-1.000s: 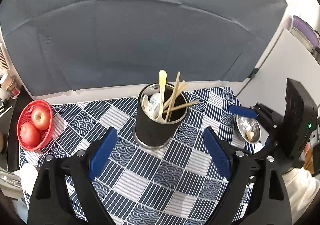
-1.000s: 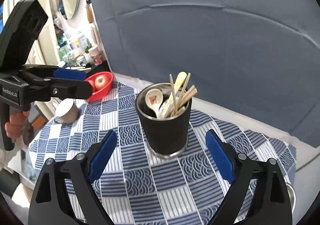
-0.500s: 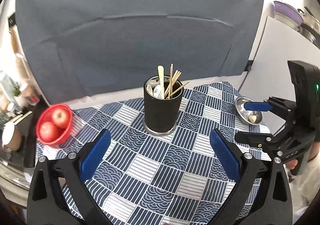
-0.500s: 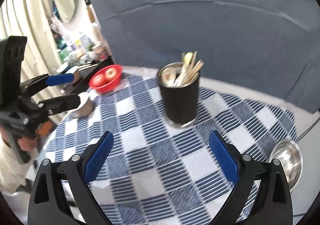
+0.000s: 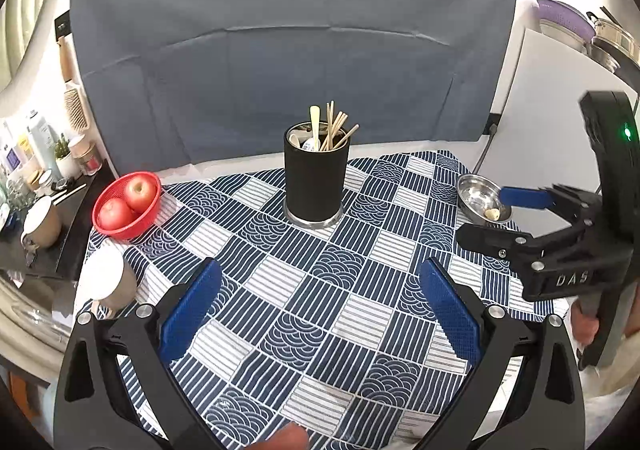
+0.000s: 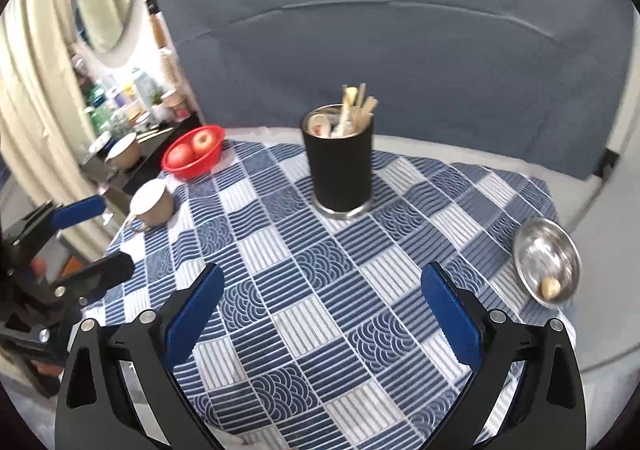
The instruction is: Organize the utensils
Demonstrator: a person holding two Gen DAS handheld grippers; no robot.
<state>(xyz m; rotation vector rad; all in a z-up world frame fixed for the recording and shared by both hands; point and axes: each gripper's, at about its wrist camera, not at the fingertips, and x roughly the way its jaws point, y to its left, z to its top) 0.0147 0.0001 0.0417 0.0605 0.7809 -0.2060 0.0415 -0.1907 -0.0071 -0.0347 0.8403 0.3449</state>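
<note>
The black cup (image 5: 315, 177) stands upright near the middle of the tabletop (image 5: 360, 314), on the blue checked cloth, and the utensils (image 5: 328, 126), some wooden chopsticks and a few spoons, are already standing inside it with their ends over the rim. No utensil lies loose on the cloth as far as I can see. The left gripper (image 5: 318, 306) has its jaws wide apart with nothing between them. The right gripper (image 6: 320, 308) has its jaws opening, also with nothing between them. Both are well apart from the cup. A red basket (image 5: 128, 206) with apples, a mug (image 5: 106, 284) and a small metal dish (image 5: 482, 204) stand around the edges. I judge that the sorting step is done, and the next move needs only to keep both grippers clear of the cup so it does not tip.
</note>
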